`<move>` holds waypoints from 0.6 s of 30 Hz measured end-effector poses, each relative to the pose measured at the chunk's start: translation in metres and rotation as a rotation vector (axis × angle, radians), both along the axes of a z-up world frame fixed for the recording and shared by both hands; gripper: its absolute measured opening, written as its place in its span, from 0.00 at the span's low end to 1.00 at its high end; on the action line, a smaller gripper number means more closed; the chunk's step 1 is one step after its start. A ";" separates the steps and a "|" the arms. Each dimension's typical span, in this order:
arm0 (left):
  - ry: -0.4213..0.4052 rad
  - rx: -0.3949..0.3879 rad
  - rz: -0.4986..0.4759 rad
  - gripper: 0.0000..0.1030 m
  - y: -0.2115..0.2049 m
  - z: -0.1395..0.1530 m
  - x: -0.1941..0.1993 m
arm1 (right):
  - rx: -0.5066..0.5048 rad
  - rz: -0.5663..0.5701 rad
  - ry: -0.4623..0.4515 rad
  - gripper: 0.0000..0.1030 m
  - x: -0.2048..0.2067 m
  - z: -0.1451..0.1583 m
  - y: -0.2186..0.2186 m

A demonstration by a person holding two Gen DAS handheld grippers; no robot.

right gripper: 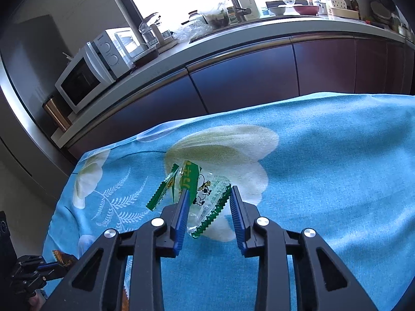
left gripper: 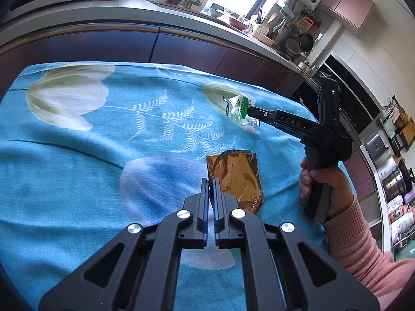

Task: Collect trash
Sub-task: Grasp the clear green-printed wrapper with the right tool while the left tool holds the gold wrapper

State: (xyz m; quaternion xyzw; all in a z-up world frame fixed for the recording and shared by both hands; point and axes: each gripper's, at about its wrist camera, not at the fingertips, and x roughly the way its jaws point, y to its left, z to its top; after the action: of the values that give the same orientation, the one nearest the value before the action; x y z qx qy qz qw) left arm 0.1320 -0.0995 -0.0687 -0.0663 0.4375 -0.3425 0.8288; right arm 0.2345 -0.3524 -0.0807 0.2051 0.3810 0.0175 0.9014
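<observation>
A crumpled gold-brown foil wrapper (left gripper: 237,178) is pinched at its left edge by my left gripper (left gripper: 211,185), whose jaws are shut on it just above the blue flowered cloth (left gripper: 77,155). A clear and green candy wrapper (right gripper: 202,191) with a cartoon cow lies on the cloth between the fingers of my right gripper (right gripper: 208,194), which is open around it. In the left wrist view the right gripper (left gripper: 250,111) reaches the same wrapper (left gripper: 237,107) from the right. In the right wrist view the left gripper (right gripper: 49,268) and the gold wrapper (right gripper: 63,258) show at the bottom left.
The cloth covers a table whose far edge faces dark cabinet doors (right gripper: 246,77). A counter above them holds a white microwave (right gripper: 85,77), jars, bottles and dishes. Shelves with pots (left gripper: 394,181) stand at the right.
</observation>
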 end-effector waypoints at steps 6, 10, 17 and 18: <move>-0.034 0.009 0.029 0.03 0.020 0.008 -0.008 | 0.036 0.048 -0.063 0.29 -0.024 0.013 0.021; -0.054 0.016 0.052 0.03 0.034 0.014 -0.016 | 0.066 0.087 -0.102 0.29 -0.040 0.023 0.036; -0.075 0.011 0.095 0.03 0.059 0.021 -0.029 | 0.111 0.143 -0.137 0.29 -0.062 0.032 0.062; -0.081 0.013 0.101 0.03 0.062 0.023 -0.033 | 0.117 0.150 -0.138 0.29 -0.064 0.032 0.066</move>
State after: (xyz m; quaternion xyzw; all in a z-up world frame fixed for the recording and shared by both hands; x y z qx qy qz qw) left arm 0.0989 -0.0370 -0.0461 -0.0690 0.4017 -0.2998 0.8625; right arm 0.1702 -0.2868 -0.0489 0.2264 0.3304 0.1213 0.9082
